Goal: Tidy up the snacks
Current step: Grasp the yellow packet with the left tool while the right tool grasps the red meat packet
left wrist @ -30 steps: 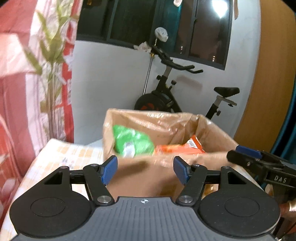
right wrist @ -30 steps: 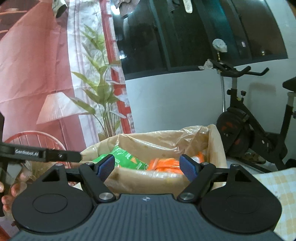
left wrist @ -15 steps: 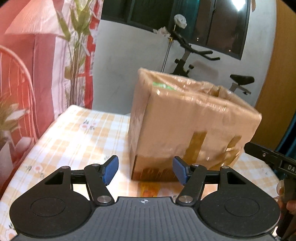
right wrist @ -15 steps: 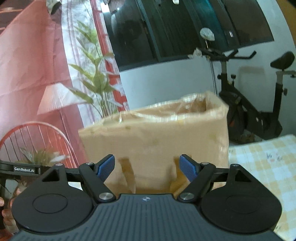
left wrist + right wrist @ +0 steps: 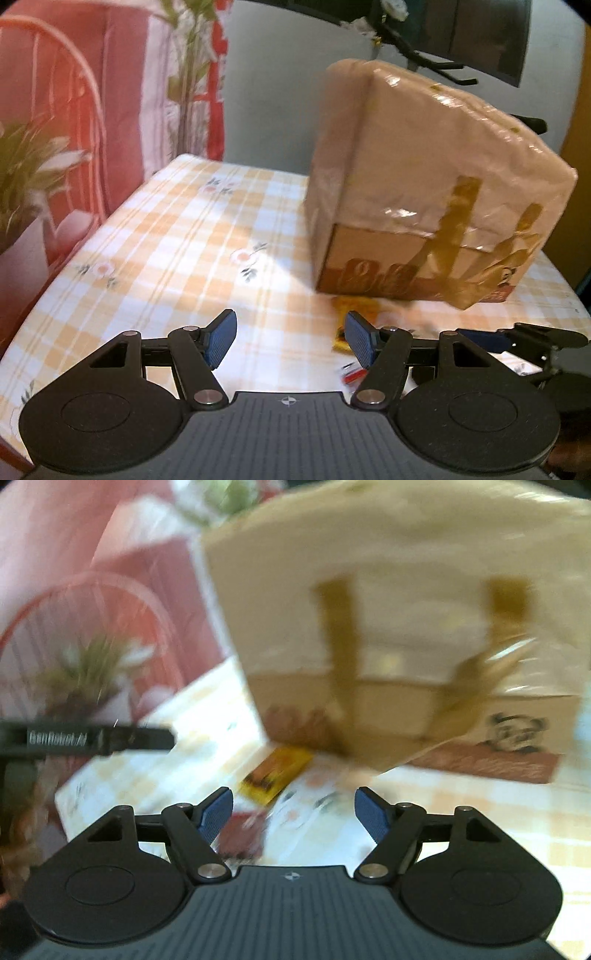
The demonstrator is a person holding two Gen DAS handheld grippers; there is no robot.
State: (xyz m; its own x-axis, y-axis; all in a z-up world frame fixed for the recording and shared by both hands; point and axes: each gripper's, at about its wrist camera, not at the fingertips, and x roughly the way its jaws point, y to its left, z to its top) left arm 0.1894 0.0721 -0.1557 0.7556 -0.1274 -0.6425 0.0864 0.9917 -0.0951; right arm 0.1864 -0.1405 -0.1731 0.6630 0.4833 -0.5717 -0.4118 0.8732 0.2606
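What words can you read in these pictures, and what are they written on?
"GenRobot.AI": on the black bar of the left gripper, blurred but readable in the right wrist view.
Brown lettering low on the cardboard box: too blurred to read.
Print on the yellow snack packet: too blurred to read.
Nothing else readable.

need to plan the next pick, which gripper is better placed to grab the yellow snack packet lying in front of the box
Right, probably. The yellow packet lies nearly centred ahead of the right gripper, whose jaws, just narrowing, are open and empty. For the left gripper, also open, it sits off to the side behind one finger, by the box.
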